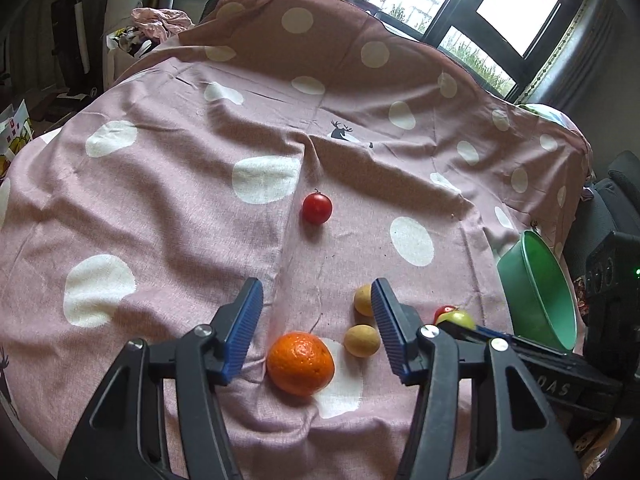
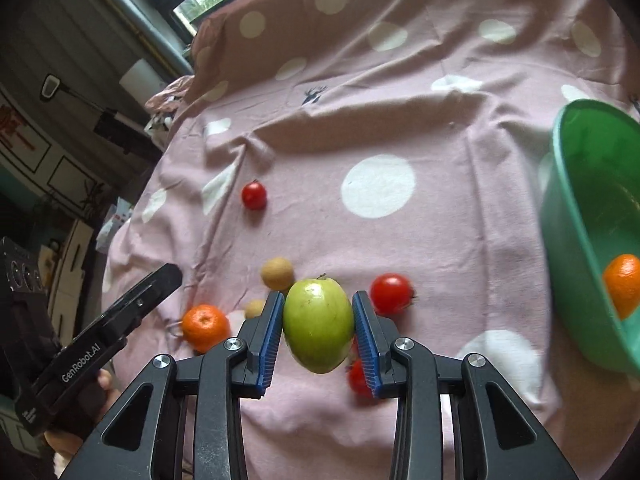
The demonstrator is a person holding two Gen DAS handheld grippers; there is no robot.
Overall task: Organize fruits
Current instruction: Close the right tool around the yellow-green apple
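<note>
Tomato [image 2: 359, 378] half hidden behind fingers [image 2: 367, 334].

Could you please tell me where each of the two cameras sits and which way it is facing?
Left wrist: on the left gripper, looking down along open jaws at the orange on the pink cloth; the right gripper shows.
Right wrist: on the right gripper, shut on the green apple; the left gripper and fingers show.
Shared: orange, green bowl, far tomato.
</note>
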